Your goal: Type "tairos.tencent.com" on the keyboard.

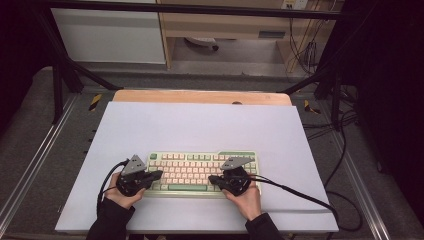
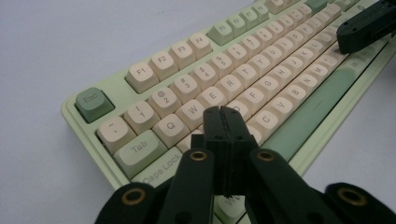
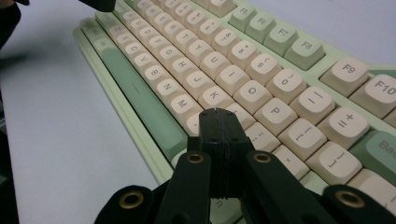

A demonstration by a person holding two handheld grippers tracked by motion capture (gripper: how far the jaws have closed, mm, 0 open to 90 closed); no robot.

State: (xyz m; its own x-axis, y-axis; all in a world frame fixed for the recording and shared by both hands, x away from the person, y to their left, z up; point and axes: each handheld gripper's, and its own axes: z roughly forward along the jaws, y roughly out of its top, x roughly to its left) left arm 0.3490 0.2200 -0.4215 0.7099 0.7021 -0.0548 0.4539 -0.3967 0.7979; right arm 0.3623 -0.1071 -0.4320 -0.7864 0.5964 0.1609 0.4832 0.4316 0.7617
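the keyboard (image 1: 202, 173) lies near the front edge of the bench (image 1: 200, 125), long axis running left to right. the left gripper (image 2: 223, 114), jaws pressed together and empty, hovers above the a-s-d keys; the right gripper (image 3: 218, 116), likewise closed on nothing, sits over the keys below k and l. each tip has keys directly beneath, with open bench all round.

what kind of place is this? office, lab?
Most likely a lab data-collection rig, not an office: a black metal frame surrounds the table, loose cables run across the floor, and handheld tongs work a lone keyboard.
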